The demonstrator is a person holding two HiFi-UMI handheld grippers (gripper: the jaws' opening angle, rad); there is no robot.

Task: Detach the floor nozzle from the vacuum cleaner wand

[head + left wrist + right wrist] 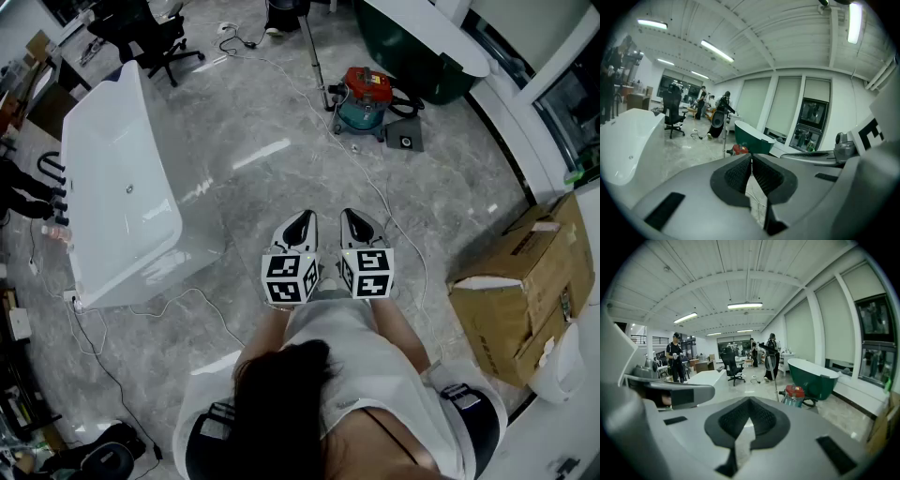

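A red and teal vacuum cleaner stands on the grey floor well ahead of me, with a dark flat piece lying beside it that may be the floor nozzle. A thin upright pole, perhaps the wand, rises just left of the vacuum. My left gripper and right gripper are held side by side at waist height, far from the vacuum. Both are shut with nothing between their pads. In the left gripper view my left gripper points towards the red canister. The right gripper does likewise in its own view.
A white bathtub stands to the left and a dark green one at the back right. An open cardboard box sits at the right. A white cable trails over the floor. An office chair and several people stand beyond.
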